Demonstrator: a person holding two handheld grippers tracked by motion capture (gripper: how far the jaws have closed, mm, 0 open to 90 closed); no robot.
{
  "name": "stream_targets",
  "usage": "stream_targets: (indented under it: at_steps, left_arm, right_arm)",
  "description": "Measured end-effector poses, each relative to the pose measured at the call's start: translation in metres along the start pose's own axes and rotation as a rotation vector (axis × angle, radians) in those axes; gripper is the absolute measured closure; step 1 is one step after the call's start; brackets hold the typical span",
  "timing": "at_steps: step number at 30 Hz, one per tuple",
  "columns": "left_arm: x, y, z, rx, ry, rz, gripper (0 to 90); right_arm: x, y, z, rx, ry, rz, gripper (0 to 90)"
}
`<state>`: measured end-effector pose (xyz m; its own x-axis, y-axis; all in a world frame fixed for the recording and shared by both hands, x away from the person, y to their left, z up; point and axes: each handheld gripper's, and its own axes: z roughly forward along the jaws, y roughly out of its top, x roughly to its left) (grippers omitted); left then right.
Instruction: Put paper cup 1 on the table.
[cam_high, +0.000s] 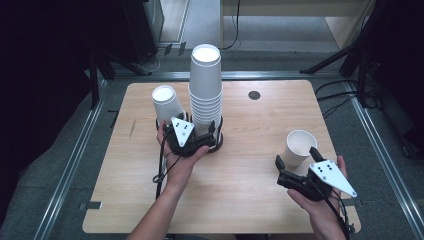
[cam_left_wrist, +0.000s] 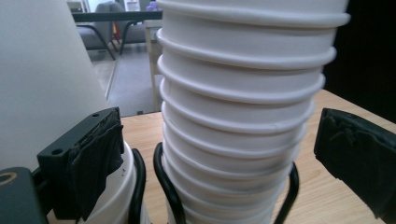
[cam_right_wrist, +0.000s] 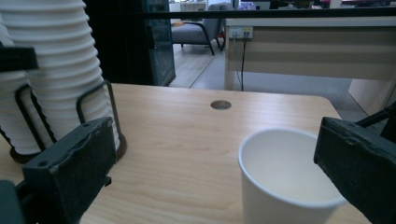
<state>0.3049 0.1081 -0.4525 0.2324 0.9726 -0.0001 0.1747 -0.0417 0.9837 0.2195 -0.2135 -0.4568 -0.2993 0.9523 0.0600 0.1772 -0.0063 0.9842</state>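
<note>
Cup stack (cam_high: 205, 87): tall column of nested white paper cups, upside down, sitting in a black wire holder (cam_high: 218, 136) near the middle of the wooden table (cam_high: 240, 200), toward the left.

Second stack (cam_high: 167, 104): shorter one just left of the tall stack, leaning a bit to the left from what I see up top.

Left gripper (cam_high: 192, 137): I've got it parked right at the base of the tall stack, jaws spread wide. In the left gripper view the stack (cam_left_wrist: 240, 107) sits between the two pads with a gap on each side, so no grip on anything.

Left gripper view extra: shows the stacked rims up close and the wire loops (cam_left_wrist: 167, 186) hugging the bottom cups, which the high view is too far off to show. The shorter stack (cam_left_wrist: 42, 84) is at the left, behind one pad.

Single cup (cam_high: 299, 148): upright, mouth up, on the right side of the table, well apart from the stacks.

Right gripper (cam_high: 296, 159): jaws apart, one each side of the single cup in the high view. In the right gripper view the cup (cam_right_wrist: 285, 179) is just beside one pad; can't tell if it touches.

Right gripper view extra: dark round hole (cam_right_wrist: 220, 104) in the tabletop beyond the cup, plus both stacks (cam_right_wrist: 60, 70) off to the left.
</note>
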Motion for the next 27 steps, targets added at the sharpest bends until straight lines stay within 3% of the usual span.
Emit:
stream_targets:
  at_steps: [4, 7, 11, 12, 15, 27]
  left_arm:
    - [0.003, 0.003, 0.003, -0.007, -0.013, -0.014, 1.5]
    - [0.0, 0.002, 0.005, -0.017, -0.008, -0.004, 1.5]
    - [-0.005, 0.003, 0.009, -0.016, -0.031, -0.01, 1.5]
    - [-0.005, 0.003, 0.01, -0.009, -0.015, -0.005, 1.5]
    - [-0.006, 0.005, 0.011, -0.014, -0.016, -0.019, 1.5]
    - [-0.004, 0.004, 0.019, 0.001, -0.046, 0.001, 1.5]
  right_arm:
    - [0.008, 0.024, 0.004, -0.026, 0.021, 0.014, 0.0]
    - [0.015, 0.042, 0.009, -0.04, 0.034, 0.021, 0.0]
    - [0.026, 0.061, 0.015, -0.049, 0.058, 0.023, 0.0]
    - [0.029, 0.066, 0.018, -0.049, 0.061, 0.022, 0.0]
    - [0.038, 0.077, 0.025, -0.053, 0.082, 0.02, 0.0]
    - [0.082, 0.11, 0.065, -0.07, 0.18, 0.034, 0.0]
